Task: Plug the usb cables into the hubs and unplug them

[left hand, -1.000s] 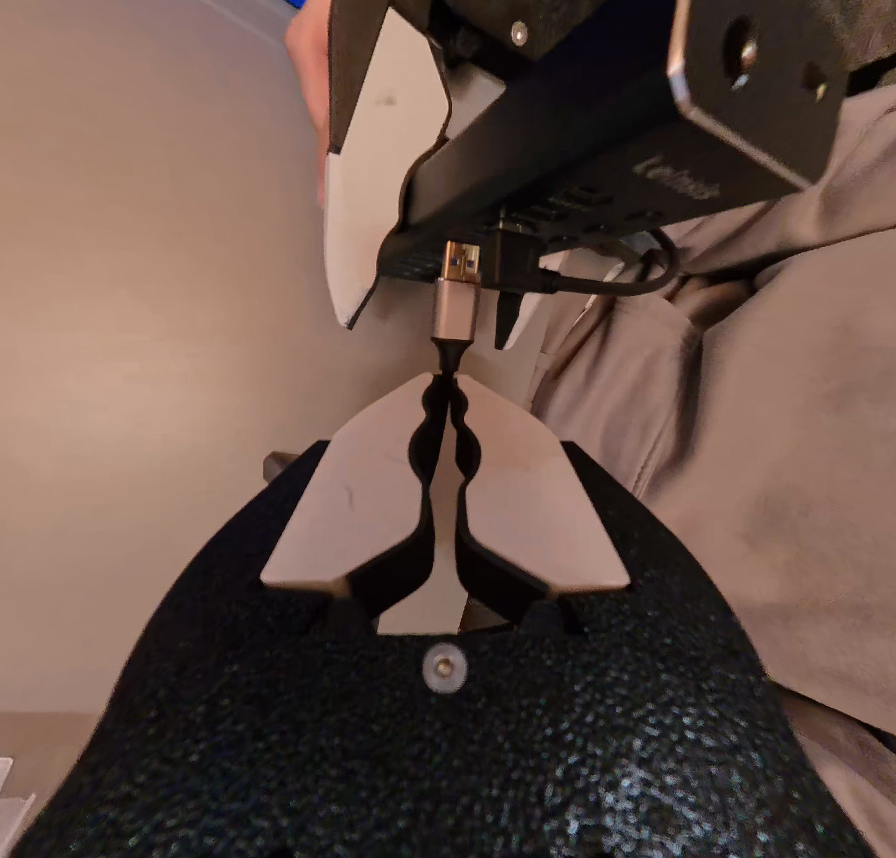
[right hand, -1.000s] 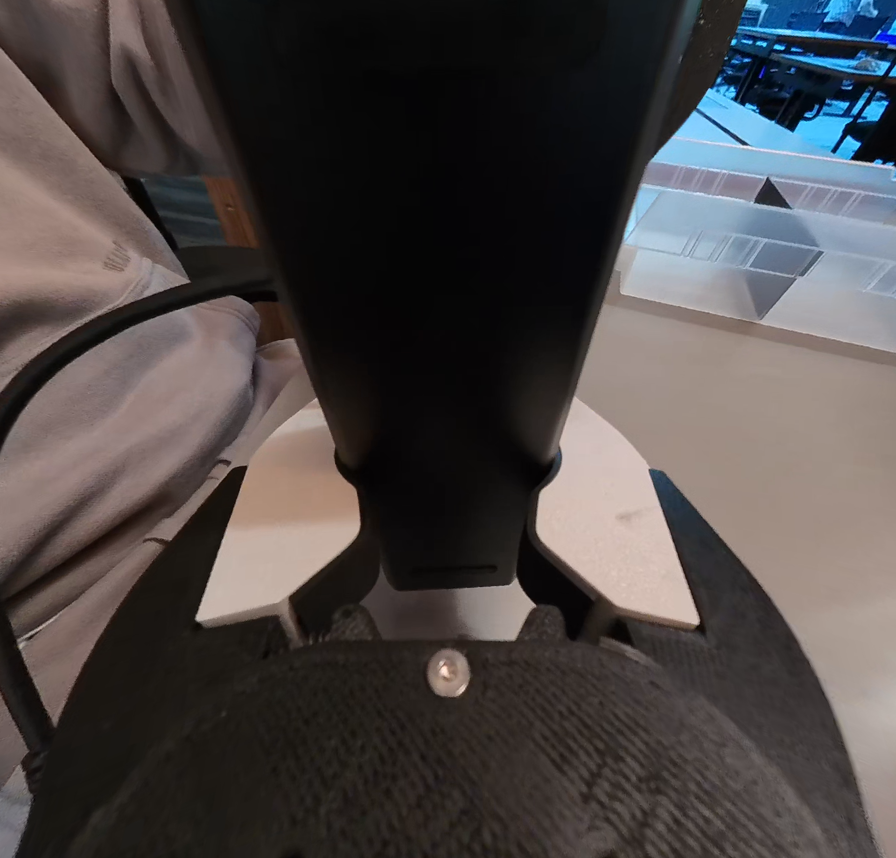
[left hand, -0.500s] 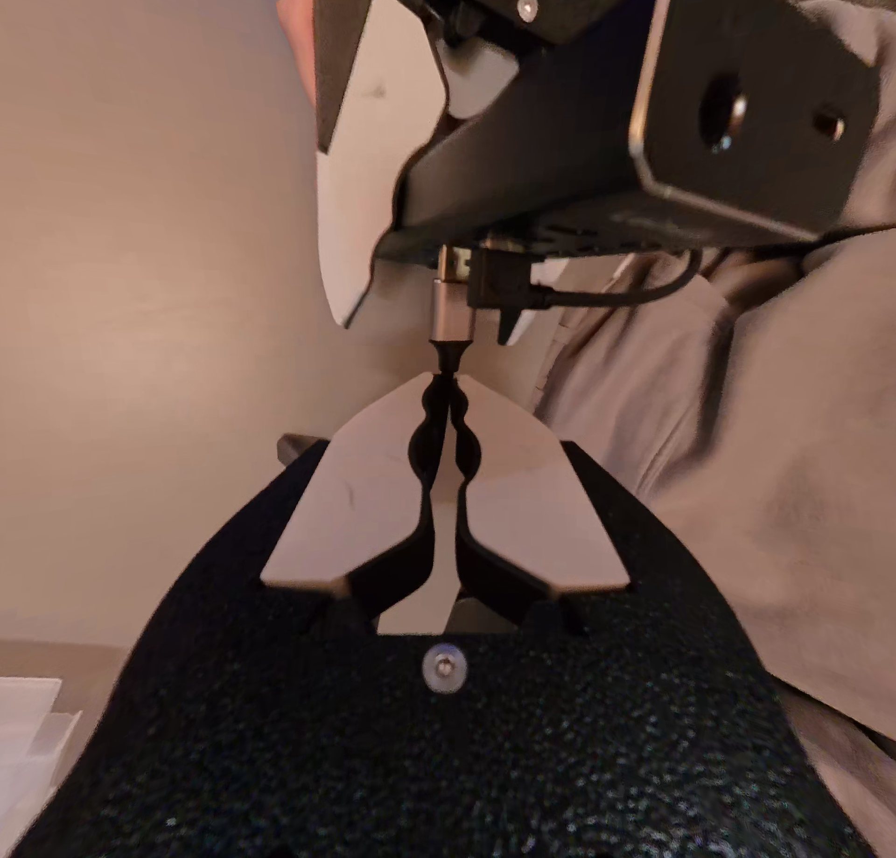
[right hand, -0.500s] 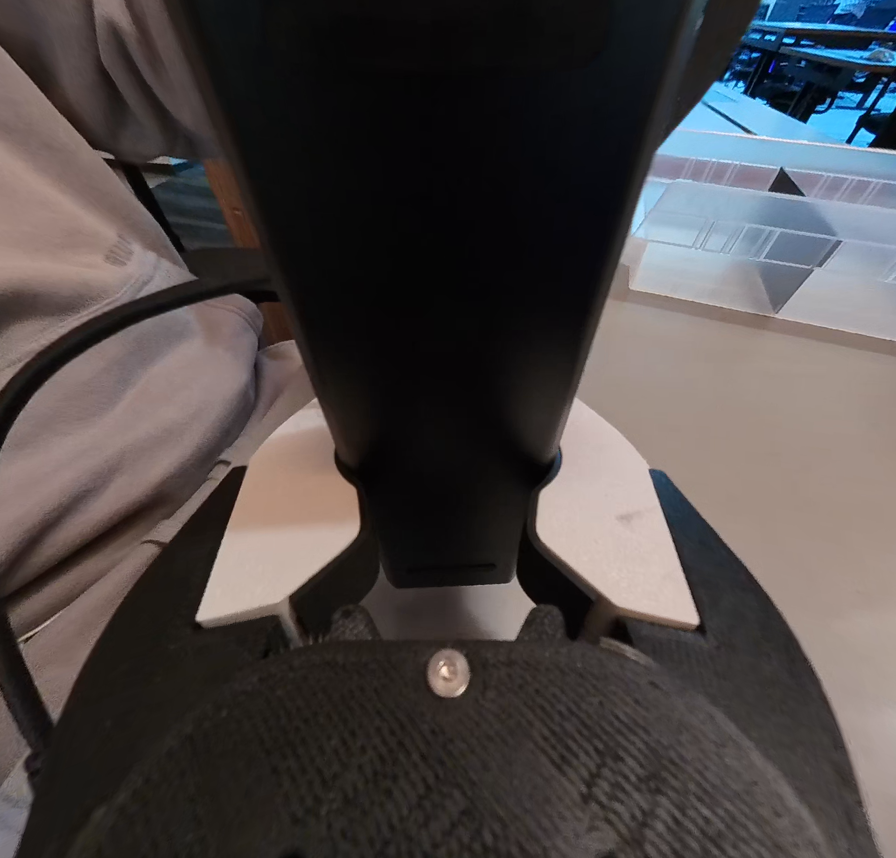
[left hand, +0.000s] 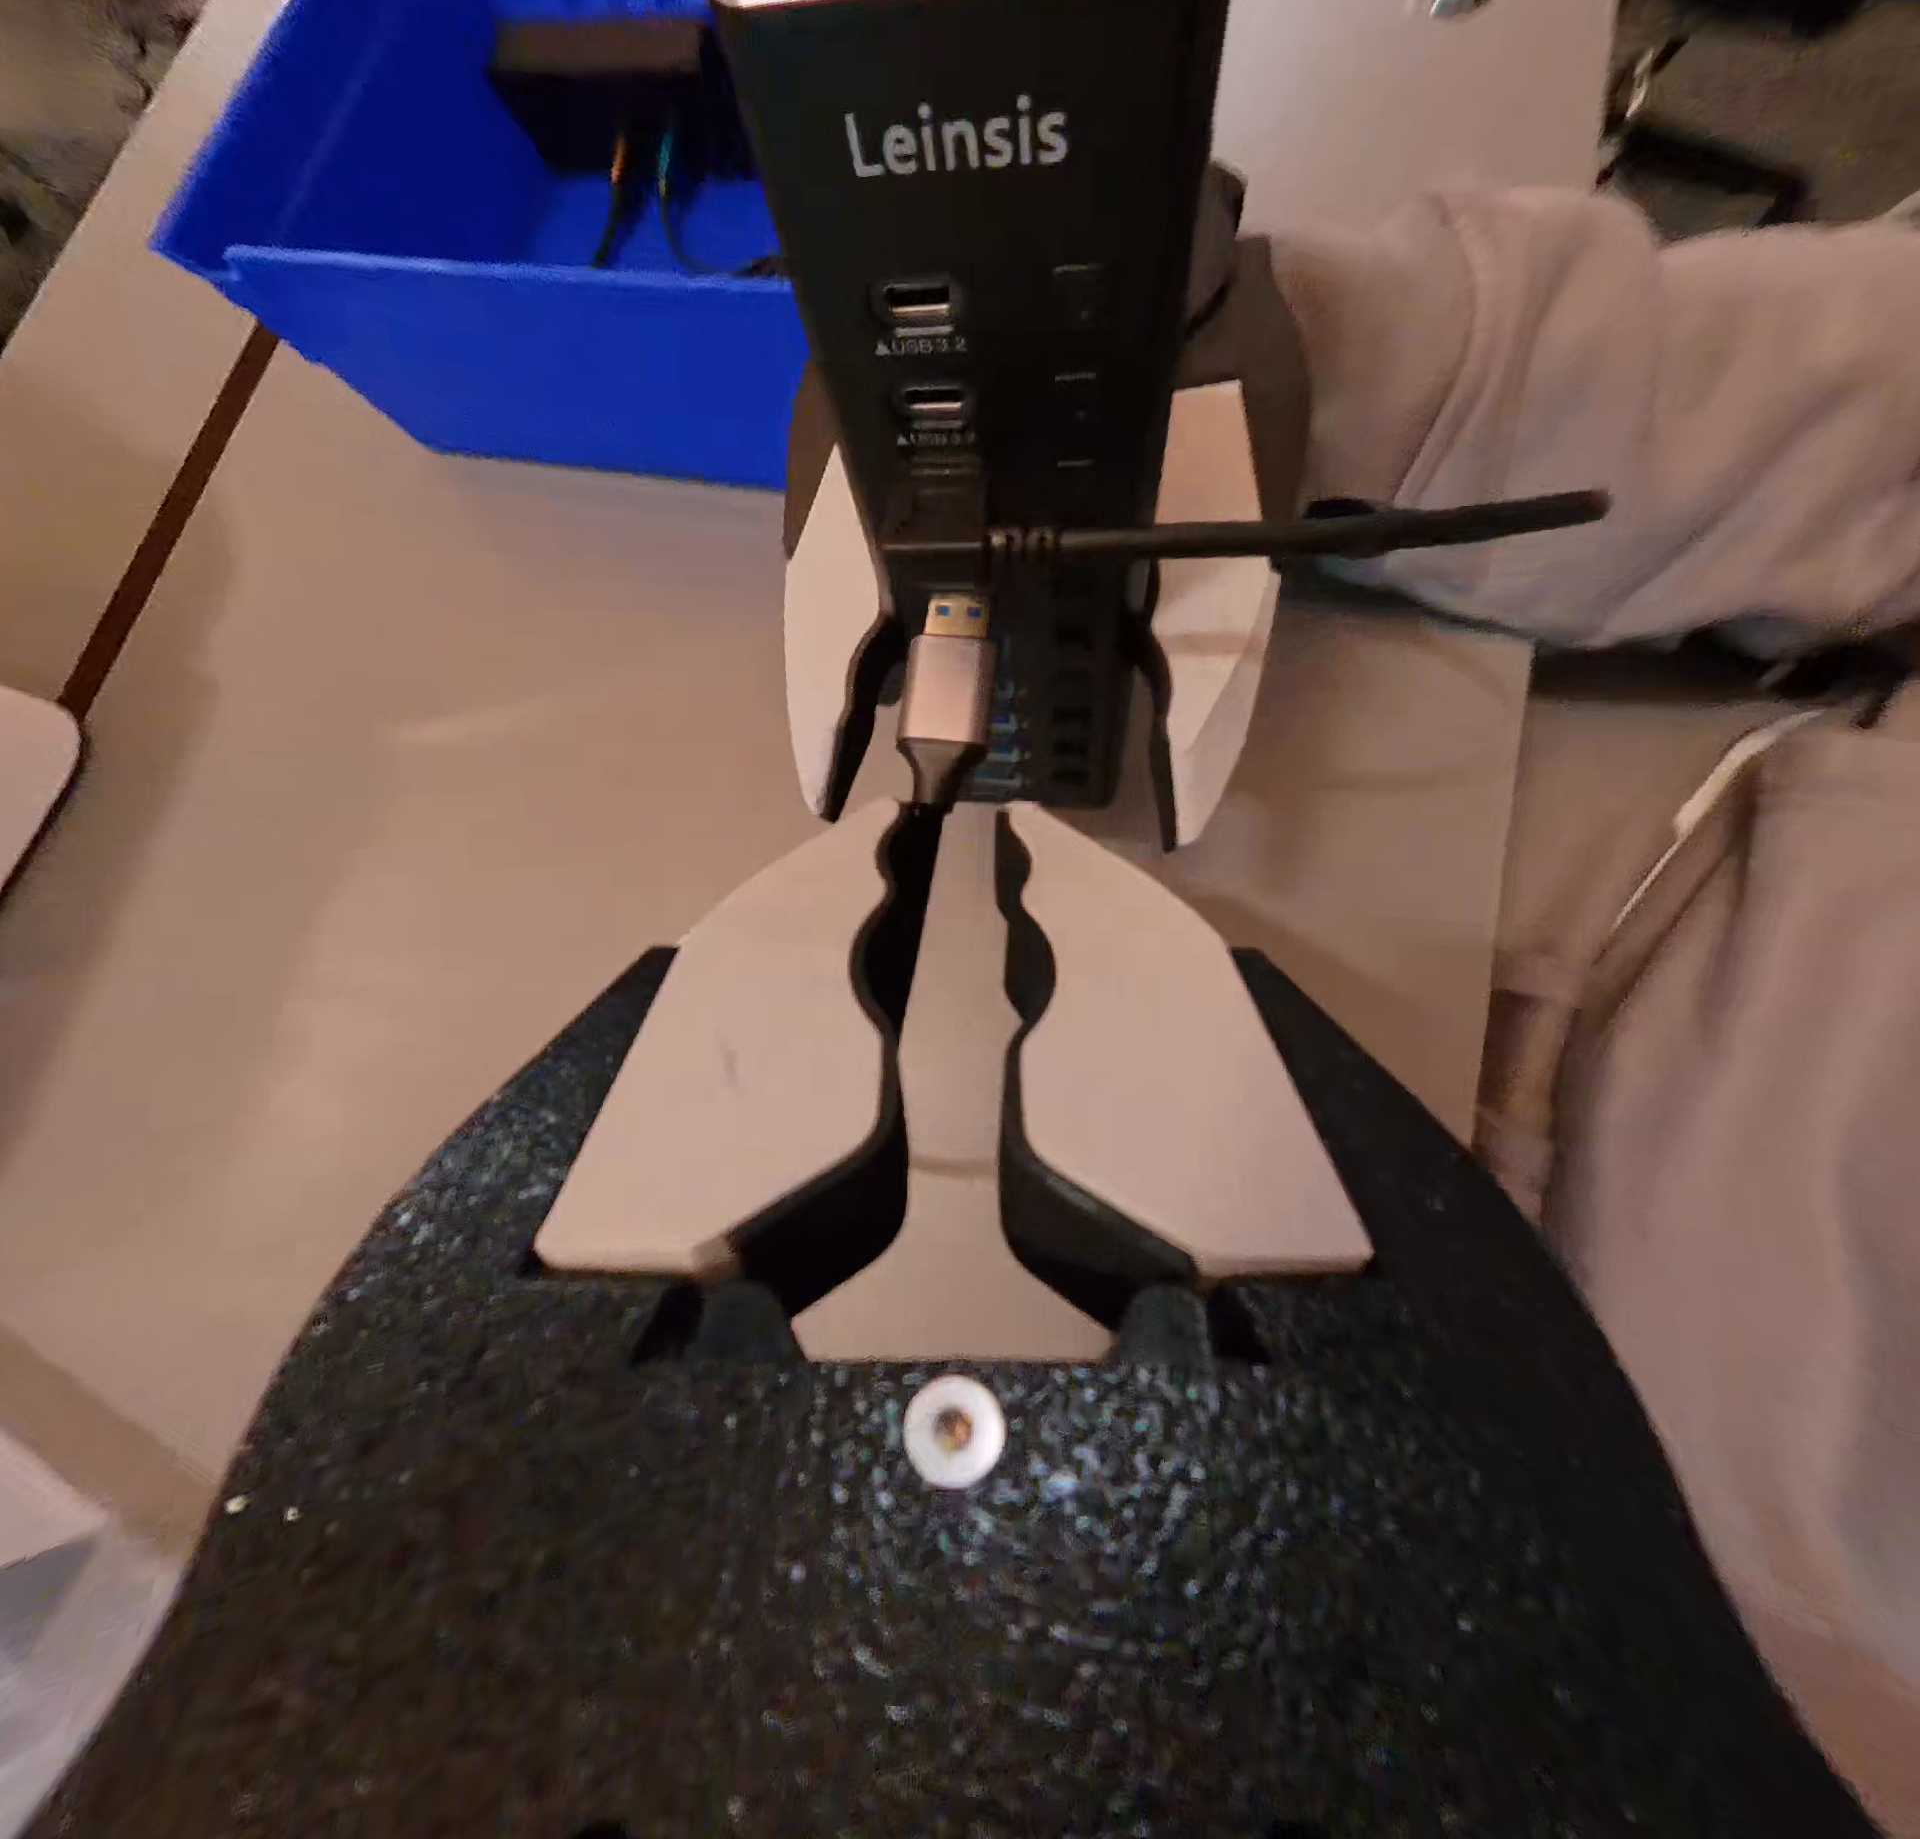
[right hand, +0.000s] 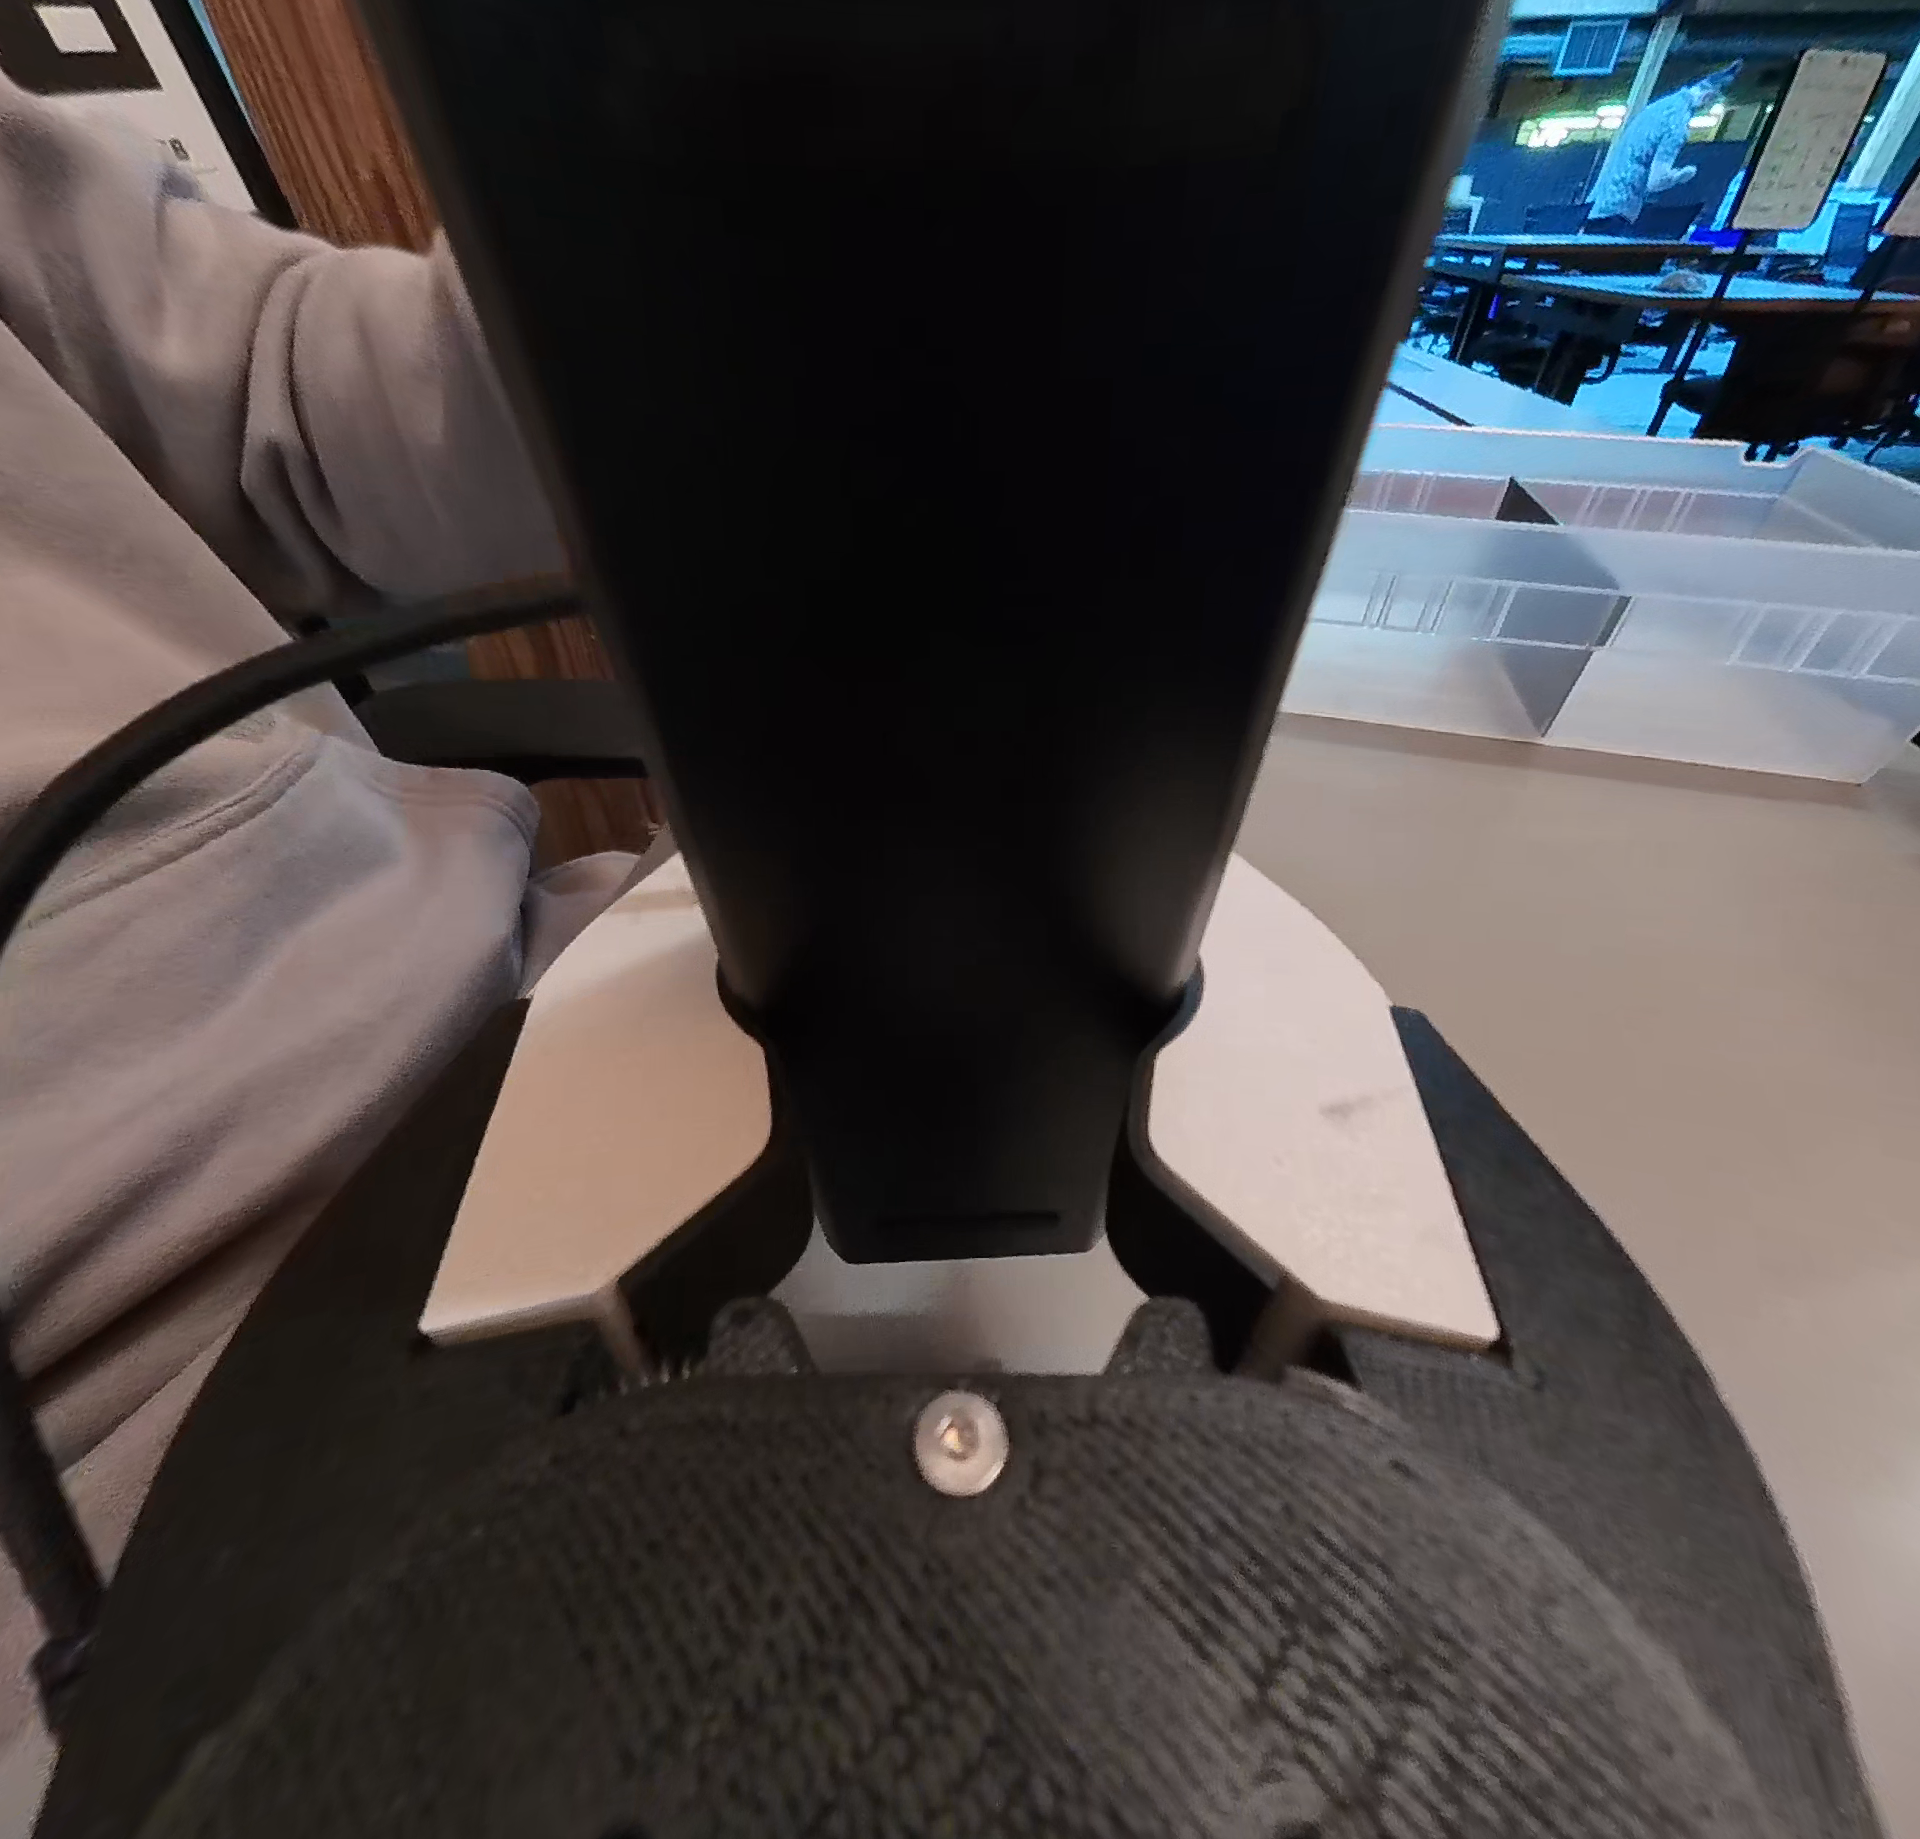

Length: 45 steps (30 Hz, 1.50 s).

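The black USB hub stands upright with its port face towards my left wrist camera. My right gripper is shut on its lower end; in the right wrist view the hub fills the middle. A silver USB plug points at a lower port, its metal tip still showing. Its cable runs down past my left gripper, whose jaws stand apart by a narrow gap. A black plug with its cable sits in the port above and leads off right.
A blue bin stands on the beige table behind the hub, with another dark hub and cables inside. A clear plastic tray lies at the right. A person's grey sleeve is close on the right.
The hub has swung from lying overhead to upright, its port face towards the left camera. My left jaws, shut on the silver plug's cable before, have parted. The right grip is unchanged.
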{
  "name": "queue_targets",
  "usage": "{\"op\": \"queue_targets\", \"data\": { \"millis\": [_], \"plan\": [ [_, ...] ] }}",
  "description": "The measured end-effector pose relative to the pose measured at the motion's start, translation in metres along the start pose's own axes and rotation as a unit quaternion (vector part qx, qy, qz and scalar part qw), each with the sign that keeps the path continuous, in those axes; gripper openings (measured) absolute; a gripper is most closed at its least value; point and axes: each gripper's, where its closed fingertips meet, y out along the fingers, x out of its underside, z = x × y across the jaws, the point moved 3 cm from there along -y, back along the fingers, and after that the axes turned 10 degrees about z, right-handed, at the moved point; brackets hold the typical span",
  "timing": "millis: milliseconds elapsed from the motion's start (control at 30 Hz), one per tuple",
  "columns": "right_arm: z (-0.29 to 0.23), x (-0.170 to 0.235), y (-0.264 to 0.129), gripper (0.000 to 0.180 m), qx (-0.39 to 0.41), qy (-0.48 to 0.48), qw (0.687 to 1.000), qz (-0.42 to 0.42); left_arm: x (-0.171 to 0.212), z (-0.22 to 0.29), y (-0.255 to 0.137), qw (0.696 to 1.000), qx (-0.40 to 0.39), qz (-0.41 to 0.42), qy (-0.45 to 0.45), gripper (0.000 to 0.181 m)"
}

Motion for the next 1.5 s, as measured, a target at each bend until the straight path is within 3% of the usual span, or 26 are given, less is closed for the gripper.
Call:
{"op": "queue_targets", "data": {
  "millis": [33,233,367,600,800,900,1200,1367,1433,1500],
  "plan": [
    [0.0,0.0,0.0,0.073,0.0,-0.001,1.0,0.001,0.0,0.001,-0.001,1.0,0.006,0.021,-0.006,0.016],
    [-0.003,-0.002,0.002,0.073,-0.01,-0.005,1.0,0.004,0.003,0.0,0.002,0.998,-0.001,0.06,0.004,0.029],
    [-0.005,-0.001,0.005,0.073,-0.014,-0.006,1.0,0.0,-0.003,0.001,0.007,0.997,0.007,0.079,-0.008,0.019],
    [0.0,0.002,0.006,0.073,0.012,-0.005,1.0,-0.021,-0.004,-0.001,0.01,0.998,-0.024,0.056,0.016,0.017],
    [-0.001,0.013,0.015,0.073,0.015,-0.018,0.997,-0.076,0.0,0.001,0.009,0.998,-0.031,-0.017,0.056,0.016],
    [0.002,0.016,0.02,0.073,0.017,-0.002,0.998,-0.062,0.005,-0.004,0.008,0.997,-0.032,-0.032,0.058,0.016],
    [-0.001,0.008,0.024,0.073,0.022,-0.059,0.996,-0.061,0.007,0.0,0.0,0.997,-0.036,0.033,0.053,0.018],
    [0.006,-0.037,0.021,0.073,0.083,-0.055,0.995,0.019,-0.033,-0.006,-0.05,0.965,-0.134,0.223,0.041,0.041],
    [0.009,-0.062,0.007,0.073,0.116,-0.055,0.99,0.053,-0.031,-0.011,-0.074,0.944,-0.176,0.279,0.024,0.041],
    [0.008,-0.091,-0.014,0.073,0.147,-0.067,0.982,0.099,-0.011,-0.012,-0.083,0.942,-0.182,0.281,-0.001,0.041]
  ]
}}
